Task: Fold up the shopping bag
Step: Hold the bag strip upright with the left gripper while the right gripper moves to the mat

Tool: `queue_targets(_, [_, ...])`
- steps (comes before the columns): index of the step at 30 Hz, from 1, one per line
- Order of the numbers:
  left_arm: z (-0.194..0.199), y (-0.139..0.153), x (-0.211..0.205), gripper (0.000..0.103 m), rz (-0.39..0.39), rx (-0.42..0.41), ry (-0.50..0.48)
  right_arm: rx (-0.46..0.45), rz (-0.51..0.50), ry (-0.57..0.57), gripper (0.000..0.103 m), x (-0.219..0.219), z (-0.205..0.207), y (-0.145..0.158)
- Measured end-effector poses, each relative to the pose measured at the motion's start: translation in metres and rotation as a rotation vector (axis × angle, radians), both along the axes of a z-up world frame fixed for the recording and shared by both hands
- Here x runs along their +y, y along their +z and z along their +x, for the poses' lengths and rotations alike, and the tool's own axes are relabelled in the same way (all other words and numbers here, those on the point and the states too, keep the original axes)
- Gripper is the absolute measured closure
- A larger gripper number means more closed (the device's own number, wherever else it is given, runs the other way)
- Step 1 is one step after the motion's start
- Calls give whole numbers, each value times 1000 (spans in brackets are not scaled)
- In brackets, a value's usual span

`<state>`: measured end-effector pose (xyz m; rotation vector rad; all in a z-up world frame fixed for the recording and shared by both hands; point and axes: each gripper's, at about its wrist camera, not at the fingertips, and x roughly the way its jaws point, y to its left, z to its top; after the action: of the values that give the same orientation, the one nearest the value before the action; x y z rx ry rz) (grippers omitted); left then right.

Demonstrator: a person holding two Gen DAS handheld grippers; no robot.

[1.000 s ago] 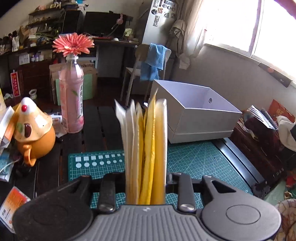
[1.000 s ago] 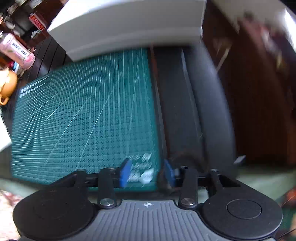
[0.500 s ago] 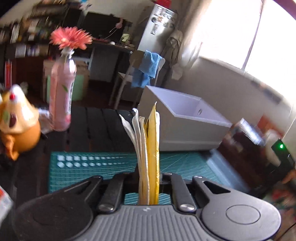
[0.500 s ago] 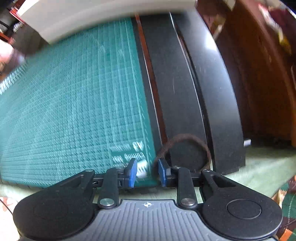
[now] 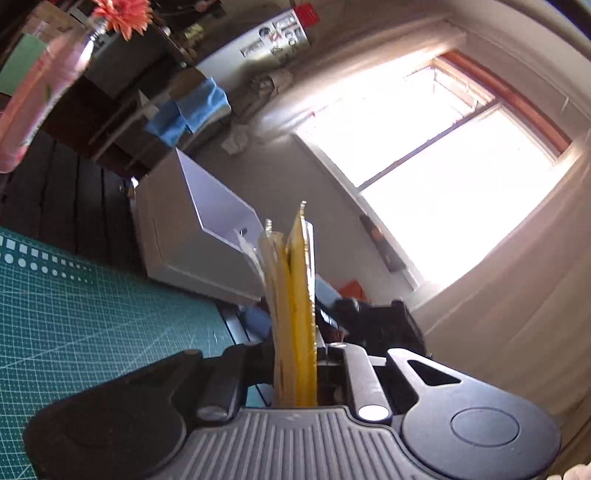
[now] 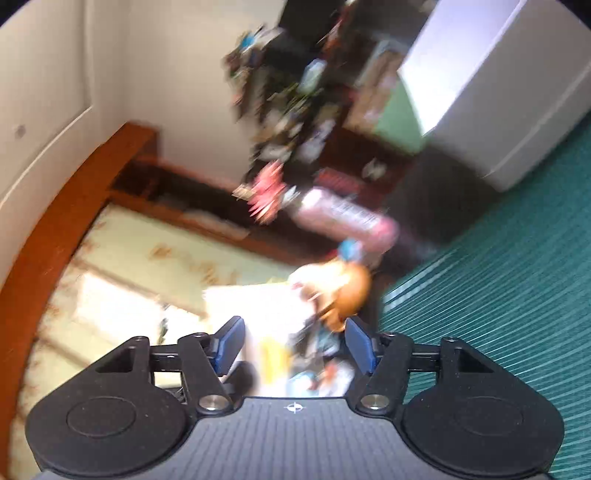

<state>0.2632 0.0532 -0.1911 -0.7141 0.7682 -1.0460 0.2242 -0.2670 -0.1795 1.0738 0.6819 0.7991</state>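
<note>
Folded bag (image 5: 293,295) stands upright, clamped in left tool (image 5: 295,363).

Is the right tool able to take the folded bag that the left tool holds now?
Probably not at once: the right tool is open and empty, but the bag is not in its blurred view.

No text, label or number can be read in either view. The papers on the tall cabinet (image 5: 284,29) and the red sign (image 5: 306,10) on its top are too small to read. The pink bottle (image 6: 347,218) has a printed label, but blur hides its letters.
</note>
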Motion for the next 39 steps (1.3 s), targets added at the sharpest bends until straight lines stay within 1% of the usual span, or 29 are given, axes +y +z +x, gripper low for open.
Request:
queue_targets(2, [1, -1, -3, 80, -3, 10, -35, -58, -39, 12, 74, 7, 0, 8])
queue_targets(3, [2, -2, -5, 79, -2, 12, -53, -71, -45, 21, 76, 6, -1, 10])
queue_targets(5, [3, -2, -8, 68, -1, 17, -88, -98, -32, 53, 83, 10, 3, 12])
queue_targets(7, [4, -3, -12, 68, 0, 21, -124, -126, -23, 72, 85, 12, 1, 13])
queue_targets(10, [3, -4, -17, 69, 4, 27, -176, -160, -13, 111, 85, 9, 1, 12])
queue_targets(15, [-3, -12, -26, 69, 18, 39, -256, -171, -10, 180, 85, 13, 18, 11])
queue_targets(16, [-4, -14, -28, 70, 20, 44, -273, -169, -6, 184, 85, 12, 20, 10])
queue_targets(17, [-5, -15, -30, 76, 26, 45, -283, -168, -2, 187, 85, 10, 21, 9])
queue_targets(19, [-5, -17, -33, 80, 33, 52, -277, -168, 12, 193, 85, 8, 21, 7])
queue_targets(21, [-6, -20, -32, 81, 26, 68, -246, -170, 24, 196, 85, 6, 21, 6])
queue_targets(22, [-7, -20, -31, 80, 22, 75, -232, -170, 35, 194, 85, 4, 21, 4])
queue_targets(25, [-5, -18, -28, 75, 22, 71, -239, -159, 66, 199, 85, 1, 21, -2])
queue_targets(26, [-4, -17, -27, 69, 24, 62, -239, -155, 76, 203, 85, 1, 22, -3])
queue_targets(27, [-4, -16, -27, 66, 26, 52, -239, -151, 85, 210, 85, 1, 23, -5])
queue_targets(28, [-3, -15, -25, 66, 25, 47, -240, -146, 86, 217, 85, 1, 23, -5])
queue_targets(31, [0, -12, -21, 66, -2, 53, -244, -133, 89, 239, 86, 2, 25, -8])
queue_targets(36, [2, -12, -24, 68, -17, 57, -266, -139, 116, 224, 86, -5, 25, -7])
queue_targets(37, [2, -13, -25, 74, -21, 60, -271, -141, 120, 221, 86, -6, 25, -7])
queue_targets(38, [2, -13, -26, 83, -24, 59, -268, -142, 124, 219, 86, -7, 25, -7])
queue_targets(39, [2, -12, -27, 87, -27, 54, -260, -143, 127, 216, 86, -8, 25, -7])
